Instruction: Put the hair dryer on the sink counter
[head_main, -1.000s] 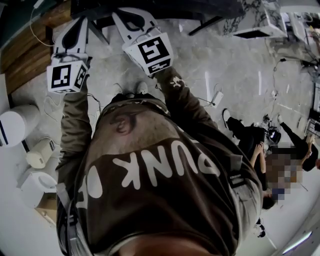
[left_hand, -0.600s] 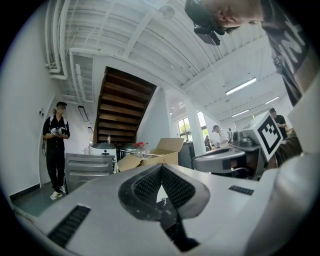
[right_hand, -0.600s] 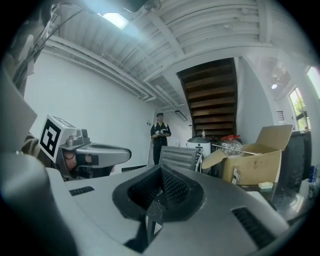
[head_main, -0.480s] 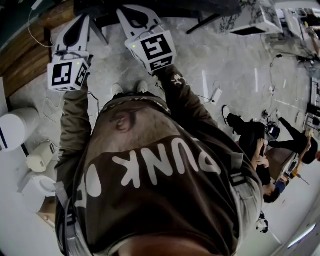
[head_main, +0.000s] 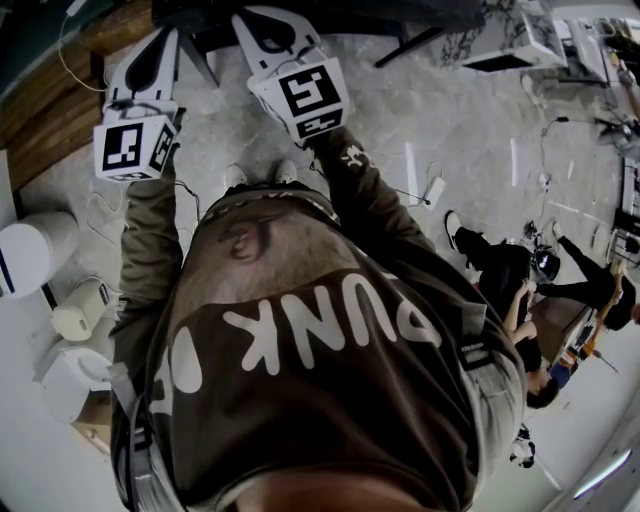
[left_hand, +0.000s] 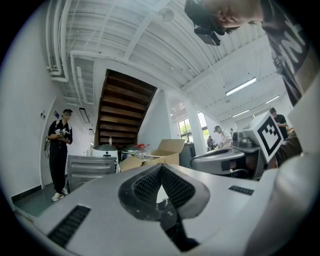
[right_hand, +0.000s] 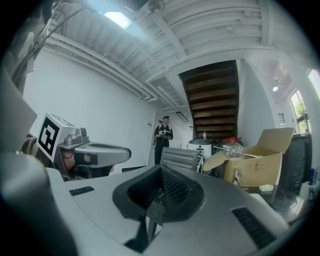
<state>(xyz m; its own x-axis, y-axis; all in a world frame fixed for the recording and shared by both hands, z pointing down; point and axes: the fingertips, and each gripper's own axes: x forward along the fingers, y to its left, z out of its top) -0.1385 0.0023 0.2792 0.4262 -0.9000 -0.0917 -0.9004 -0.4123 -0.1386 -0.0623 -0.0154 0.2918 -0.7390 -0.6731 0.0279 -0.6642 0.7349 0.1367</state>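
The left gripper (head_main: 160, 45) and right gripper (head_main: 262, 28) lie side by side, apart, out in front of the person's chest above the floor (head_main: 460, 120). Ahead, a standing person (left_hand: 59, 150) is left of the staircase (left_hand: 122, 112). At its foot a cardboard box (left_hand: 160, 152) sits right of what may be a cooker (left_hand: 105, 149).

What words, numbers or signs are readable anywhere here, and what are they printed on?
"PUNK O": big white letters on the person's brown shirt, upside down in the head view; what follows is cut off.
Left marker cube and right marker cube: black-and-white square patterns, no letters.
White mark on the sleeve: too small to read.
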